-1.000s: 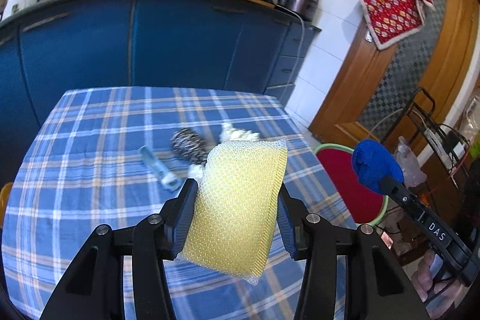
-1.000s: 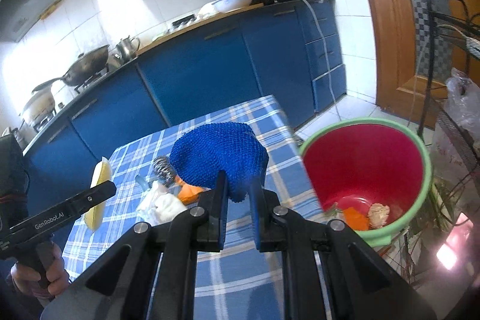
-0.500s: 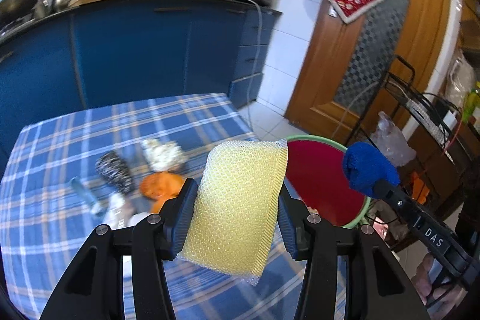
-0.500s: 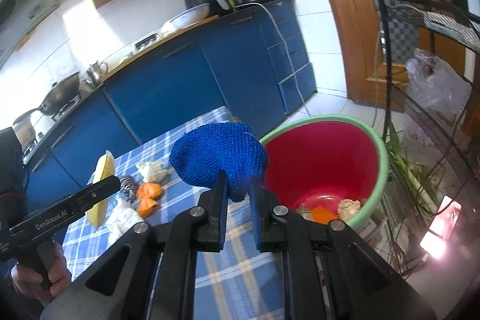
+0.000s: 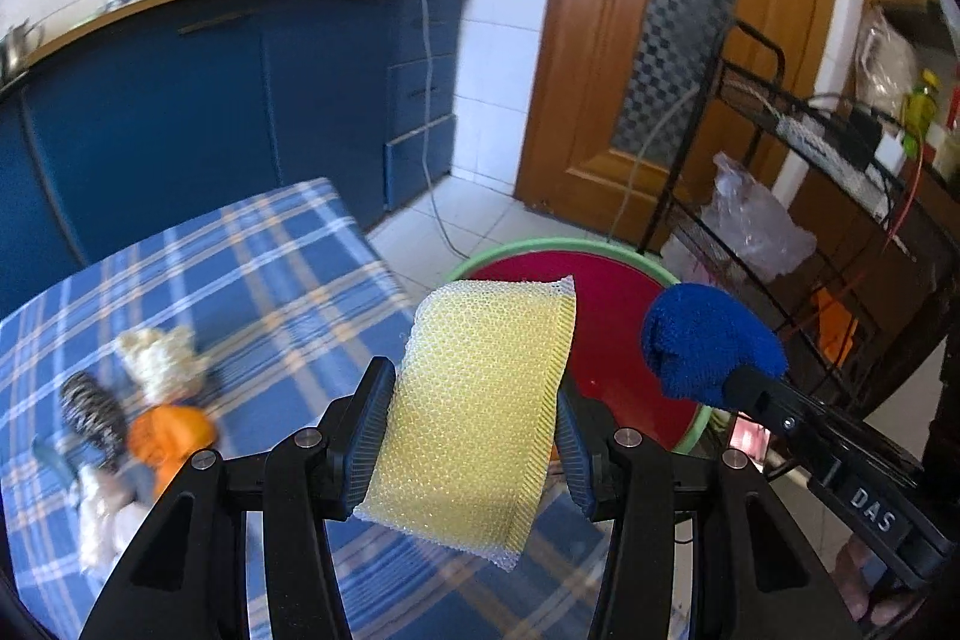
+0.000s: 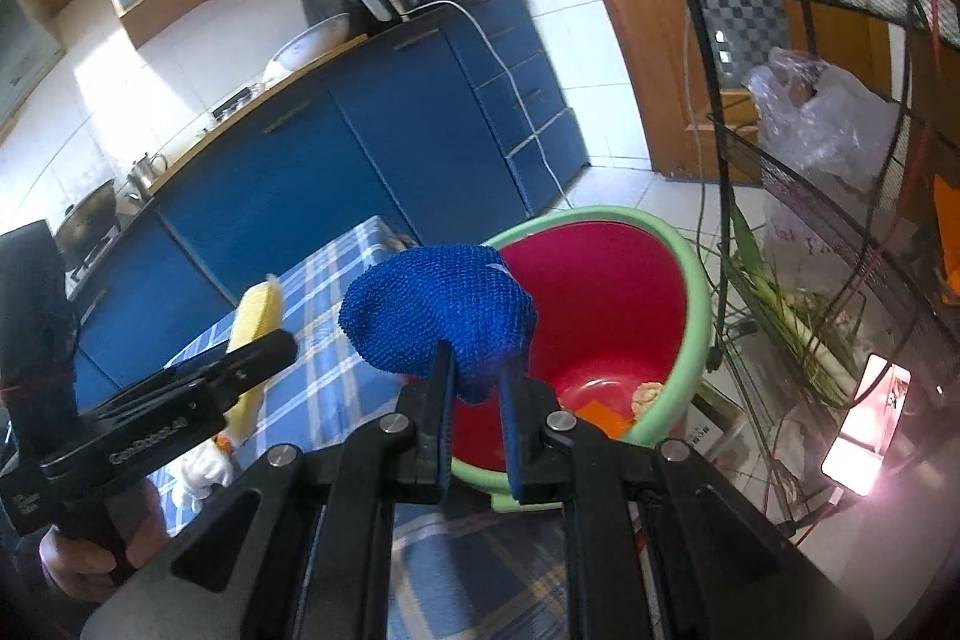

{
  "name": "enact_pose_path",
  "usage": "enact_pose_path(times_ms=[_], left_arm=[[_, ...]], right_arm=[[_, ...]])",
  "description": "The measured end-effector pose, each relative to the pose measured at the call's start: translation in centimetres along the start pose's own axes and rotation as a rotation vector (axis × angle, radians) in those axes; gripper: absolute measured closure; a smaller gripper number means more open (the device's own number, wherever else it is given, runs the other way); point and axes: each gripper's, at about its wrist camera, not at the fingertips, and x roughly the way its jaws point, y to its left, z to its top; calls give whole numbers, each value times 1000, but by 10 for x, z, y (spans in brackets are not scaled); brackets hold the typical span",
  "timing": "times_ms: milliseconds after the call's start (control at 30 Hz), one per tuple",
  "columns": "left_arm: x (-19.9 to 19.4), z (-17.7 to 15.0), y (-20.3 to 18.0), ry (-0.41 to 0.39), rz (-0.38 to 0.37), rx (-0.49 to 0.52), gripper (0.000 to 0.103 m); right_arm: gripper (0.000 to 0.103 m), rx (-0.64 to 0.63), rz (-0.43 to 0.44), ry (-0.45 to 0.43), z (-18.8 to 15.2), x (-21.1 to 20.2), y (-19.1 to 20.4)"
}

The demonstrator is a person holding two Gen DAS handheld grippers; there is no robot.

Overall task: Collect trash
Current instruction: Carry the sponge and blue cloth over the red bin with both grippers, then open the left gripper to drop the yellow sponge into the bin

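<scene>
A: State of the left hand-held gripper (image 5: pixel 474 436)?

B: Part-open, pads clamped on a yellow mesh-covered sponge (image 5: pixel 480 400), rectangular, held upright at the bench (image 5: pixel 270 280) edge.

A: And the right hand-held gripper (image 6: pixel 474 400)?

B: Nearly closed, pinching a blue knitted cloth (image 6: pixel 438 310), bunched into a dome, over the red bucket (image 6: pixel 606 304) with the green rim. The bucket stands on the floor beside the bench.

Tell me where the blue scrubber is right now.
The blue scrubber is pinched in the right gripper, just before the near rim of the red bucket, right of the yellow sponge.
</scene>
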Motion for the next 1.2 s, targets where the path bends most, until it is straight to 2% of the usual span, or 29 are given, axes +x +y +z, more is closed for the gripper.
enact_pose_path(times_ms=[300,433,500,767,900,1200], left_arm=[[52,3,-22,69,-9,51,50],[67,1,-26,108,13,66,42],[72,0,-26,124,27,63,34],[71,-4,-21,131,29,42,32],[67,0,-20,115,1,30,32],[54,5,-21,81,-2,30,31]], right_arm=[[87,54,-31,24,-1,13,-29],[87,69,-37,35,-3,17,-37],[87,73,-38,40,-4,19,-39],[87,74,-36,52,-6,26,-41],[87,75,-36,54,-6,27,-41],[87,74,-41,53,-6,27,-41]])
